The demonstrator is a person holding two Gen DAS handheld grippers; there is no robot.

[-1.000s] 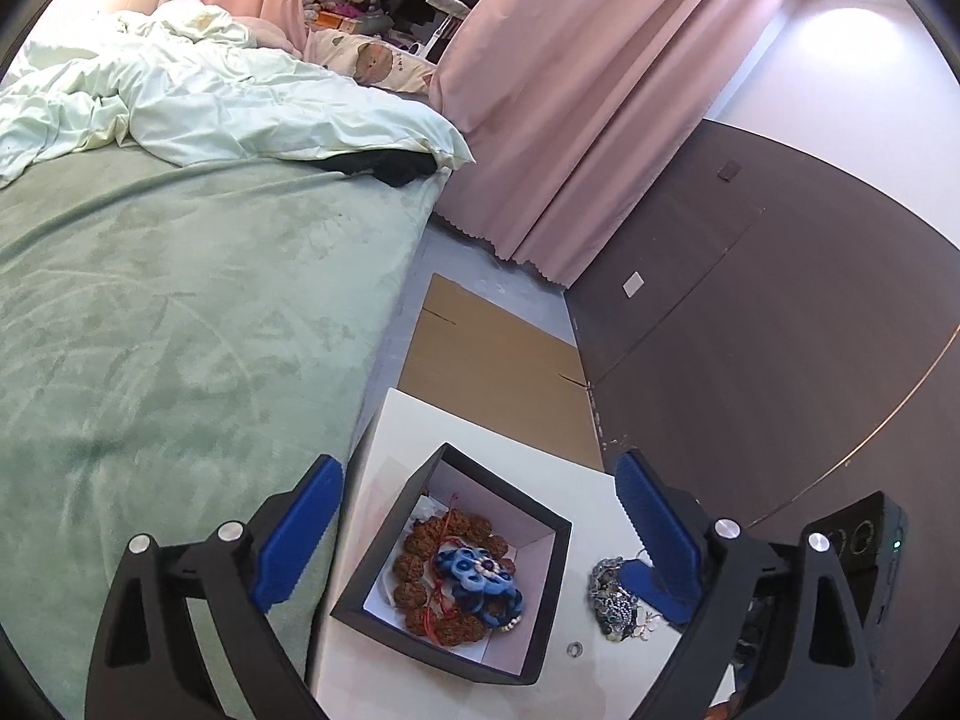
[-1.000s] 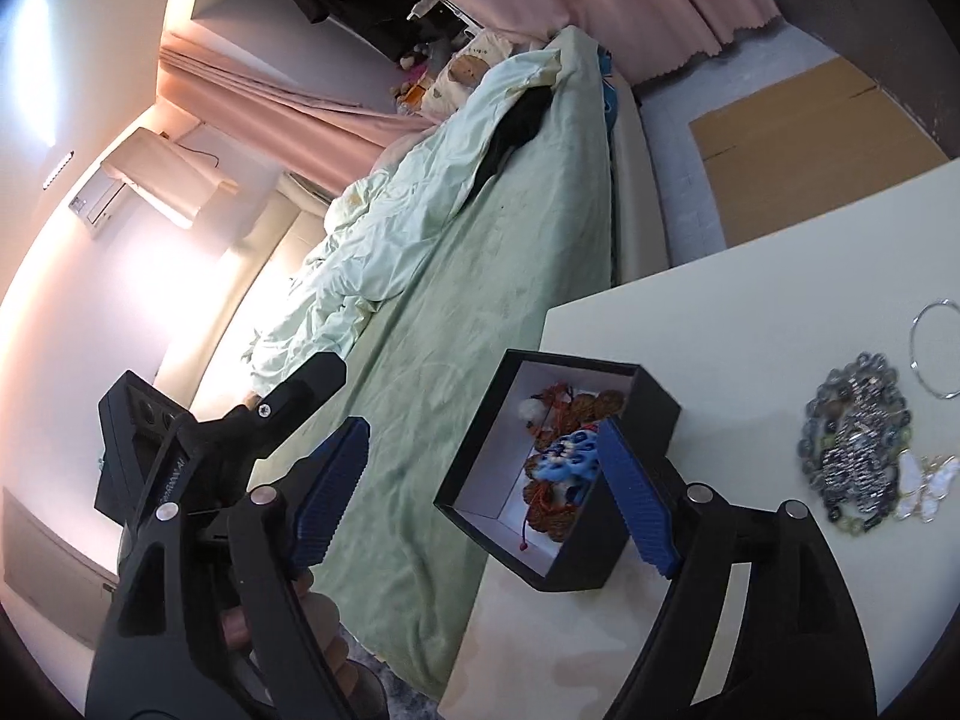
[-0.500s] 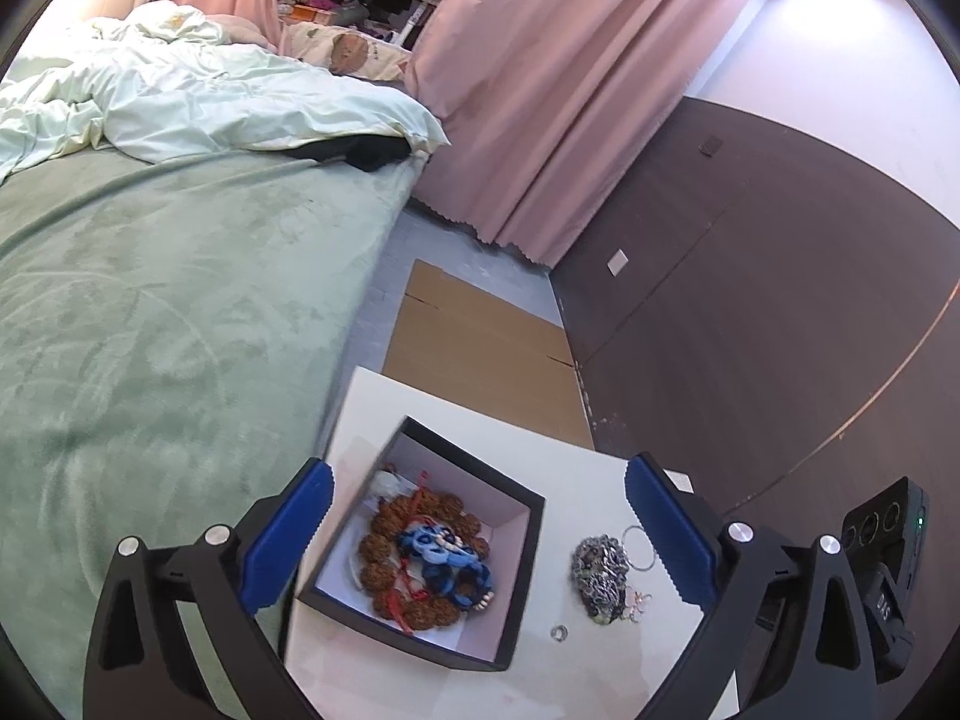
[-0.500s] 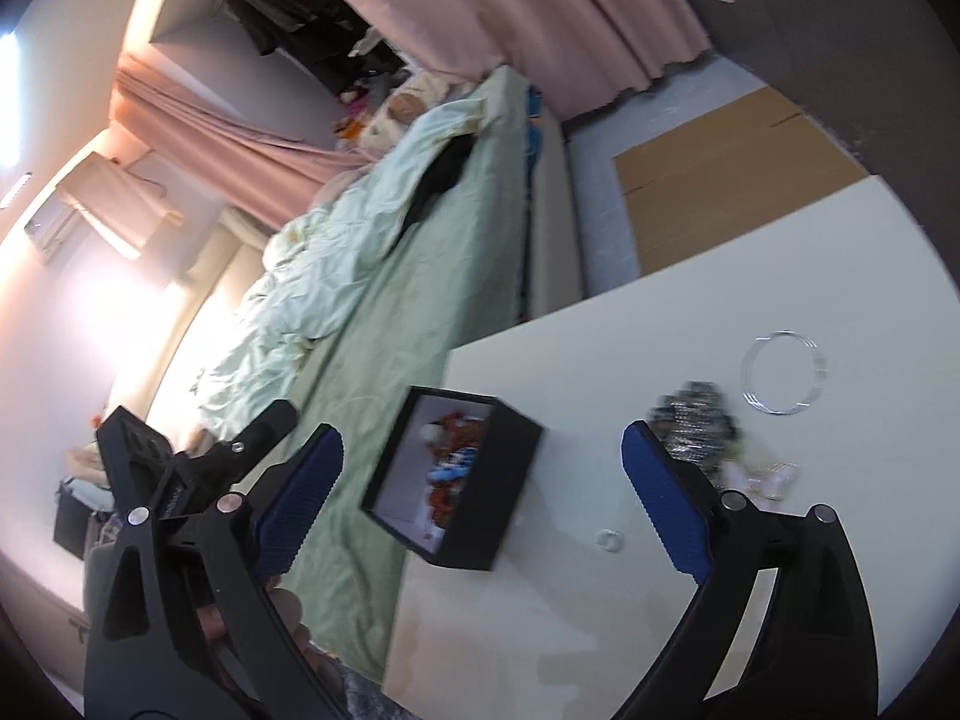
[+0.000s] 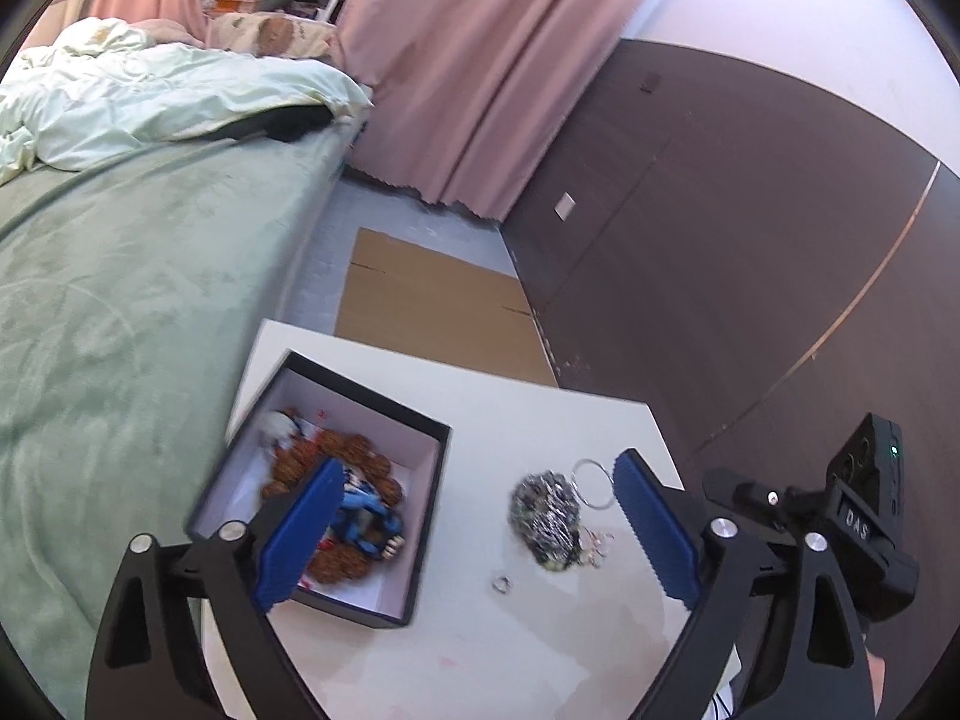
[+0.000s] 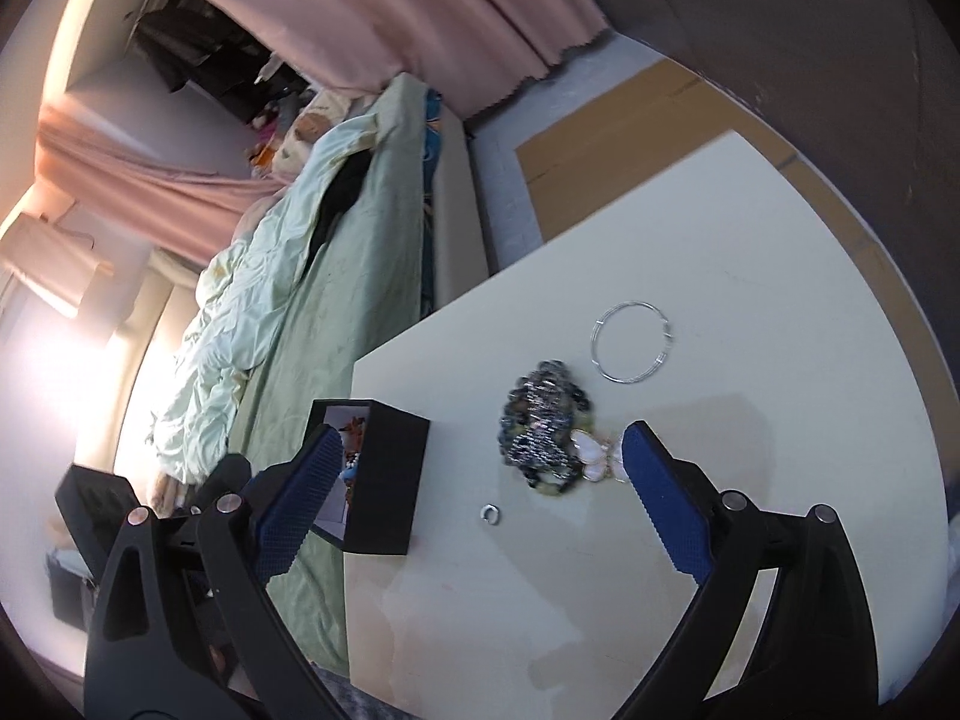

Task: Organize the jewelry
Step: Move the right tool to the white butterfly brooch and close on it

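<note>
white table (image 6: 750, 540) bears black box (image 6: 390, 480), loose jewelry (image 6: 543, 432).

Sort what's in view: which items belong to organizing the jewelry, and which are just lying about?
Belongs to the job:
- black box with brown and blue beaded pieces
- dark beaded pile
- white butterfly piece
- wire hoop
- small ring

Lying about:
- bed
- flattened cardboard
- pink curtains

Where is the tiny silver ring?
In the right wrist view, the small silver ring lies on the white table, between the black box and the beaded bracelet pile.
</note>
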